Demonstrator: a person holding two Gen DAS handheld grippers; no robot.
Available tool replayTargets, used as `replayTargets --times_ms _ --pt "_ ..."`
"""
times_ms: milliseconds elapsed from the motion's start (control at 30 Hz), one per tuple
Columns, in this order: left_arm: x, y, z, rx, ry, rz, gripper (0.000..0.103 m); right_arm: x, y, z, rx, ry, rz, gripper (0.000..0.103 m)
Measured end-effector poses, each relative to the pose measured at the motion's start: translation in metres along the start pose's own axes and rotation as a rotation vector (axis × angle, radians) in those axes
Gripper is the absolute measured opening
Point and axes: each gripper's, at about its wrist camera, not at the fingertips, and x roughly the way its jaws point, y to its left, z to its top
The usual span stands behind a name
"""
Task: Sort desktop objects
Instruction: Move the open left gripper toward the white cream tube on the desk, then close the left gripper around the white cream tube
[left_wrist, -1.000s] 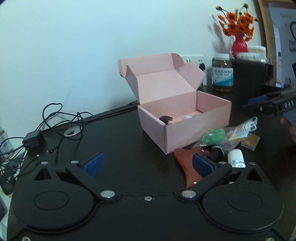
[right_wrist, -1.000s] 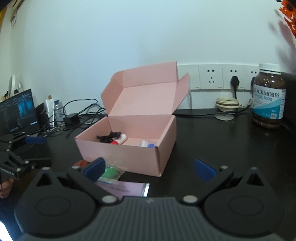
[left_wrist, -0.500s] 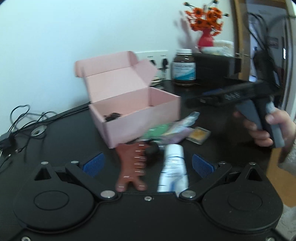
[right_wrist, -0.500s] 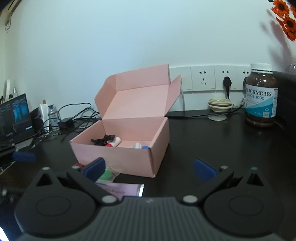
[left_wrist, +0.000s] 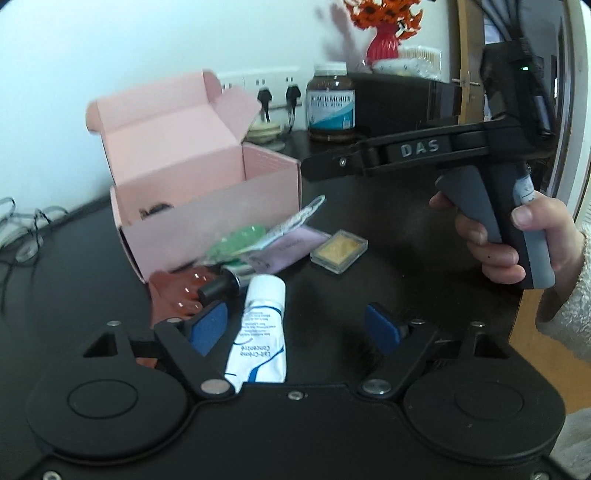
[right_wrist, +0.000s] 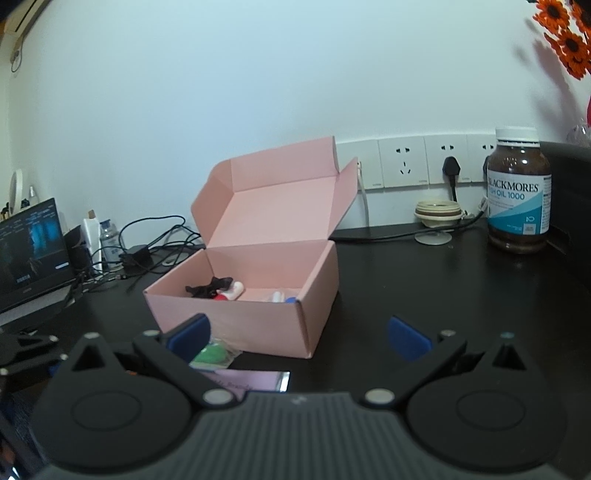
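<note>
Left wrist view: the left hand-held gripper was wide open and held nothing. A white tube lay flat on the counter right between its fingers, closer to the left pad. The tube's long axis ran nearly along the hand-held gripper's forward line, cap end pointing away and tilted slightly right. So a pinch across the tube's width was what the lie favoured, judged from this view alone.

Ahead-left of the left pad sat a reddish comb-like piece with a dark small bottle on it. Beyond them were a green packet, a purple card and a small clear case. The pink box stood further ahead-left, lid up.

The right hand-held gripper was seen side-on, ahead-right, raised above the counter, gripped by a hand. Its fingertips were hidden there.

Right wrist view: the right hand-held gripper was also wide open and empty. The box was straight ahead, with a few small items already inside. The green packet and purple card lay just ahead, near its left pad. The tube was out of this view.

The left hand-held gripper was clearly the nearer one to the tube. The loose pile outside the box suggested sorting was partway.
</note>
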Motion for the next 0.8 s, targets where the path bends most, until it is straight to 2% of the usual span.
replayTargets --times_ms 233,600,700,733,800 --pt "0.001 0.004 0.006 0.034 0.004 0.038 0.083 -0.002 0.004 -0.001 -0.021 -0.008 0.009 0.102" --pt "0.009 0.016 0.008 0.010 0.040 0.027 0.082 -0.001 0.002 -0.001 -0.011 -0.001 0.012 0.102" --pt "0.011 0.017 0.007 0.010 0.045 0.025 0.075 -0.001 0.001 -0.001 -0.006 0.002 0.012 0.102" --pt "0.012 0.018 0.007 0.010 0.046 0.024 0.069 -0.001 0.001 -0.001 -0.004 0.003 0.012 0.102" --pt "0.013 0.018 0.007 0.010 0.049 0.021 0.067 0.000 0.000 -0.001 -0.001 0.005 0.012 0.102"
